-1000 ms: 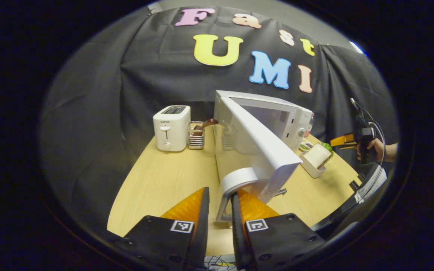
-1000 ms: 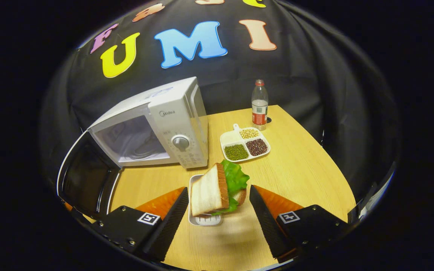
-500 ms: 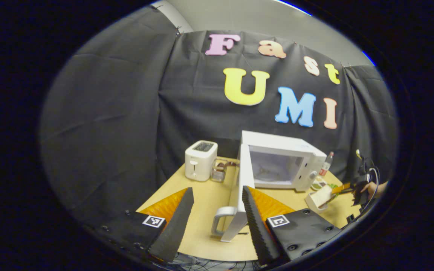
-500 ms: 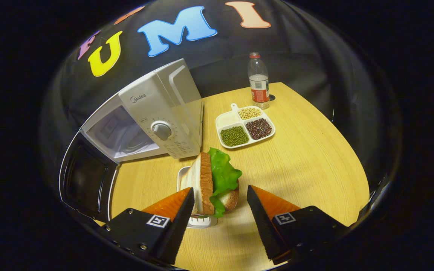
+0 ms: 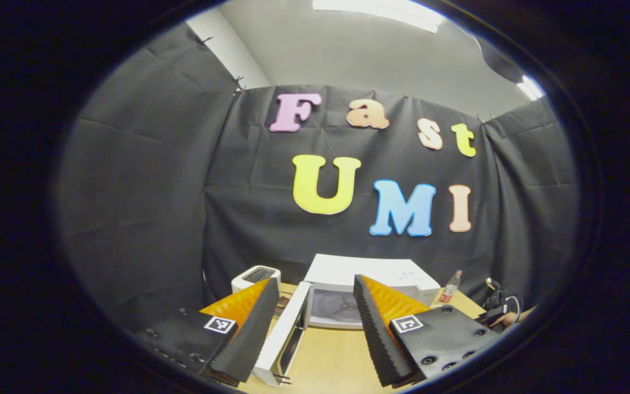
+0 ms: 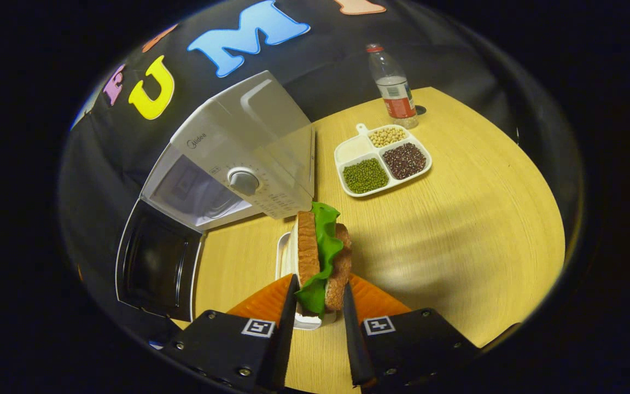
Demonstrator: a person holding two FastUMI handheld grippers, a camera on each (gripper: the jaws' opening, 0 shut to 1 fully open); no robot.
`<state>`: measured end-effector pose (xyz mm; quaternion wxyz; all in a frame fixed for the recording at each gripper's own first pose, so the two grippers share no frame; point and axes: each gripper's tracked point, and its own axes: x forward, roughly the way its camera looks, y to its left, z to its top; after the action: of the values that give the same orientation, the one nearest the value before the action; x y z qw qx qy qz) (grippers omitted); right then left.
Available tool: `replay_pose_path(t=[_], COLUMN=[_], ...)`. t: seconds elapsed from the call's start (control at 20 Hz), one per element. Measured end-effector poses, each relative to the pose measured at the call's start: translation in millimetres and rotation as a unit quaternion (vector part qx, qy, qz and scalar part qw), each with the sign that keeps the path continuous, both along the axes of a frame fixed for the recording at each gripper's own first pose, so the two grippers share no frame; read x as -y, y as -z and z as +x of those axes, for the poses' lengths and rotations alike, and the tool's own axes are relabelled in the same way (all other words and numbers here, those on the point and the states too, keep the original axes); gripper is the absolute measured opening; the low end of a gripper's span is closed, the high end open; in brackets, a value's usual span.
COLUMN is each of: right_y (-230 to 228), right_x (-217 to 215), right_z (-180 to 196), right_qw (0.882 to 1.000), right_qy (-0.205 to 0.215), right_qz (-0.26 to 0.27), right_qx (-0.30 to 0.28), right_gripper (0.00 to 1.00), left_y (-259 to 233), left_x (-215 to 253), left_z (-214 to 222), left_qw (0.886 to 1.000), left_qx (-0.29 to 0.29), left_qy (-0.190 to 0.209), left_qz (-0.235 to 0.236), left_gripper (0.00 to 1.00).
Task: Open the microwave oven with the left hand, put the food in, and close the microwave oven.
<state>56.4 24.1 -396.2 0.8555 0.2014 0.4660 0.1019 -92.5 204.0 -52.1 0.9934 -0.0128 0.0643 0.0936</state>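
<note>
the white box-shaped microwave oven (image 6: pixel 238 158) sits far left on the light wooden table (image 6: pixel 457 230), its dark-windowed door (image 6: pixel 156 268) swung wide open, so opening looks done. we're on the food step: the sandwich of brown bread and green lettuce (image 6: pixel 320 257) stands on edge in a small white tray (image 6: pixel 285 262) just right of the door, with the right gripper (image 6: pixel 318 306) squeezed onto both sides. left gripper (image 5: pixel 315 323) hangs spread apart, holding nothing. next i'd guess lift, then swing left into the cavity, clearing the door.

Black tool (image 6: pixel 318 323) housings (square markers).
</note>
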Motion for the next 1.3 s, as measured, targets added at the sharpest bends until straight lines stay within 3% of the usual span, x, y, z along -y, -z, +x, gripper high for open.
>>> replay_pose_path(t=[0.05,0.1,0.45,0.7,0.9,1.1,1.15,1.3], right_y=[-1,-3,-24,-69,-100,-109,-110,-109], right_x=[0,-1,-4,-33,-75,-119,-129,-158], right_z=[2,0,-2,-6,-13,-8,-5,7], right_qw=[1.000,1.000,0.999,0.994,0.981,0.958,0.953,0.938], right_qy=[0.004,0.002,0.004,0.033,0.070,0.116,0.125,0.149], right_qz=[0.015,0.024,0.029,0.089,0.172,0.257,0.271,0.308], right_qx=[-0.005,-0.009,0.019,0.045,0.053,0.049,0.050,0.048], right_gripper=[0.44,0.26,0.26,0.26,0.26,0.26,0.26,0.26], left_y=[2,2,-19,-22,-24,-23,-23,-16], left_x=[8,16,32,13,-6,-29,-33,-50], left_z=[5,10,26,38,45,46,47,46], left_qw=[1.000,1.000,1.000,0.999,0.996,0.994,0.993,0.992], left_qx=[-0.002,-0.005,0.012,0.020,0.027,0.028,0.028,0.021], left_qy=[0.002,0.003,0.019,0.045,0.079,0.108,0.114,0.121], left_qz=[0.000,-0.003,0.007,-0.005,-0.006,0.017,0.022,0.025], left_gripper=[0.86,0.86,0.86,0.88,0.87,0.86,0.90,0.86])
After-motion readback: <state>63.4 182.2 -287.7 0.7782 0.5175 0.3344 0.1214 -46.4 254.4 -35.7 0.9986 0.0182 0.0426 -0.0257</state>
